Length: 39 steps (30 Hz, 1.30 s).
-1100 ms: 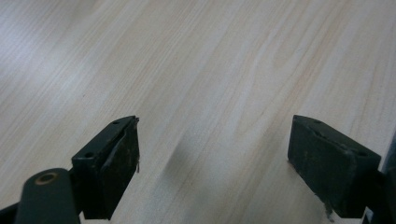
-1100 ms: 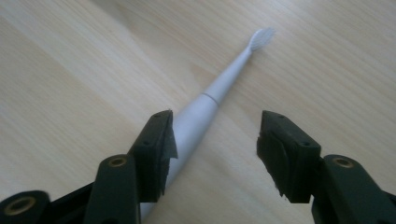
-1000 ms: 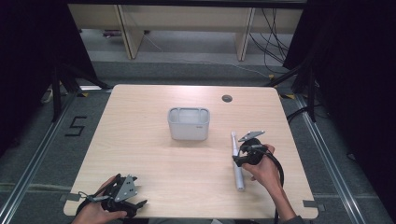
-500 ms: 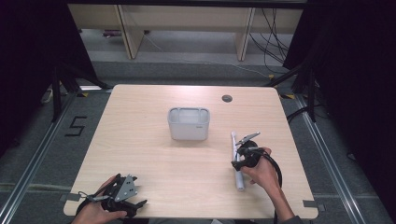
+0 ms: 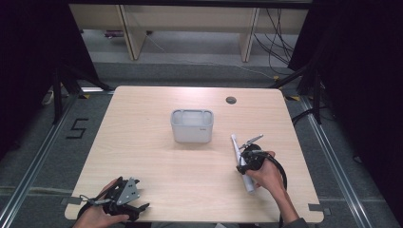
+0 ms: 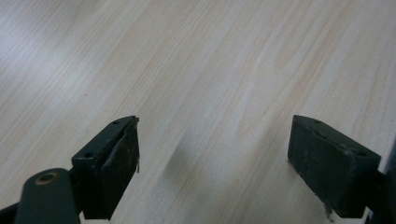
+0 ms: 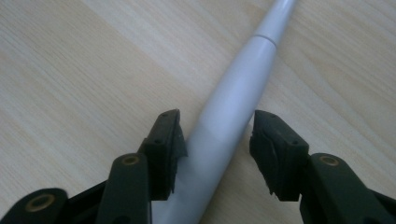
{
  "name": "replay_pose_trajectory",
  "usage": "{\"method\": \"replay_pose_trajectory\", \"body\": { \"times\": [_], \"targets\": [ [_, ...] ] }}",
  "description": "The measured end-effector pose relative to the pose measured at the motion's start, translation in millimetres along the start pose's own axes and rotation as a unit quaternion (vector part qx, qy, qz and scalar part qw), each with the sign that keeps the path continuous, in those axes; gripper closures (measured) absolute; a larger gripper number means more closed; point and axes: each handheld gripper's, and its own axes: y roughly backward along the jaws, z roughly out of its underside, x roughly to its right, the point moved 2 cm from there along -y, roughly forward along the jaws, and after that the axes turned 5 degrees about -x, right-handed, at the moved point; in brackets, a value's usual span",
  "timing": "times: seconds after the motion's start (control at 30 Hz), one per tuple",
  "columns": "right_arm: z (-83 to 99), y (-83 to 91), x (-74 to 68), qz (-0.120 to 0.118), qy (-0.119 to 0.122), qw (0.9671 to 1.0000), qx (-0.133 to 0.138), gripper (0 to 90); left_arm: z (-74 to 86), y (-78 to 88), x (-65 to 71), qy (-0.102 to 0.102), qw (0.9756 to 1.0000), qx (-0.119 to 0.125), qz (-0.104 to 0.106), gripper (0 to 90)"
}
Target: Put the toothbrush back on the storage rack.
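From the high view there is one pale wooden table (image 5: 152, 142), and I count one grey container (image 5: 192, 125) standing a little above the centre of the frame, its open top split into two compartments. One dark round hole (image 5: 231, 100) sits in the tabletop toward the upper right. One long pale grey handle-like tool (image 5: 241, 162) lies flat on the wood at the right of the frame, running down and slightly rightward, well apart from the container. Two grippers are in use. The right gripper (image 5: 243, 164) is down over the tool's middle, a hand behind it. The left gripper (image 5: 124, 198) rests at the lower left corner of the table, held by the other hand, away from everything else.

In the left gripper view, two black jaws stand wide apart with bare wood grain between them: open and empty.

In the right gripper view, the one grey tool (image 7: 233, 112) runs from bottom centre to the upper right edge, with one seam near its narrow end. The two jaws straddle its thick part and have just been closing; the left pad (image 7: 173, 140) is at the tool's side, while a sliver of table shows before the right pad, so it is not yet clamped.
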Motion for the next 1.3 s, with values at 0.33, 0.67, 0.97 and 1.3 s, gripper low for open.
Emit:
{"method": "replay_pose_trajectory", "body": {
  "times": [0.33,0.67,0.97,1.3],
  "targets": [
    [-0.5,-0.1,6.7,0.0,-0.003,0.9993,-0.037,59.9,0.1,-0.3,-0.1,0.0,1.0,0.0,0.0,16.4],
    [-12.7,-3.6,7.8,0.001,0.038,0.9962,-0.078,61.6,0.1,-0.3,0.0,0.0,1.0,0.0,0.001,16.4],
    [-21.6,-6.8,9.4,0.0,0.061,0.9919,-0.111,65.6,0.1,-1.1,0.1,0.002,1.0,0.006,0.003,16.4],
    [-27.9,-7.6,8.4,0.001,0.072,0.9861,-0.15,66.1,0.1,-0.8,-0.4,0.001,1.0,0.005,0.001,16.4]
  ]
}}
